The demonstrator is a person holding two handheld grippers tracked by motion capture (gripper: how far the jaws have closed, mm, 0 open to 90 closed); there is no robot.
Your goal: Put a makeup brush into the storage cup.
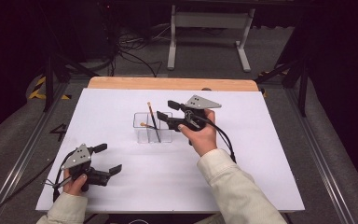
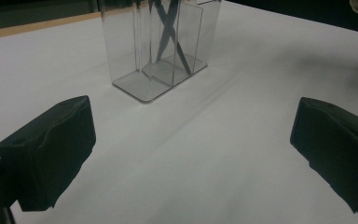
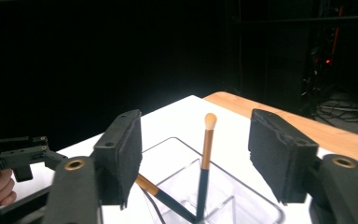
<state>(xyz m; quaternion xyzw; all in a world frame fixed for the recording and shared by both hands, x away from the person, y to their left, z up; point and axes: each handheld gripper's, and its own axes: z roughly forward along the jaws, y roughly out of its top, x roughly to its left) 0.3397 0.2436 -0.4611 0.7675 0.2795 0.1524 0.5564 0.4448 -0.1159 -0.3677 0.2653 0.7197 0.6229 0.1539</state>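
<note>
- The right gripper (image 1: 164,114), near the middle of the high view, hovered just above the clear holder (image 1: 153,127) with its jaws apart and empty, apparently so as to leave a brush standing free inside.
- Two brushes (image 3: 204,165) leaned crossed in the holder, tips up.
- The left gripper (image 1: 107,157), at the lower left, rested wide open on the white table (image 1: 242,154), holding nothing.
- Nothing blocked the holder; a wooden edge (image 1: 168,83) lay behind.

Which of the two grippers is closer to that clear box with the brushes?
The right gripper is closer, its open jaws just above the clear holder. The left gripper sits well short, near the table's front.
</note>
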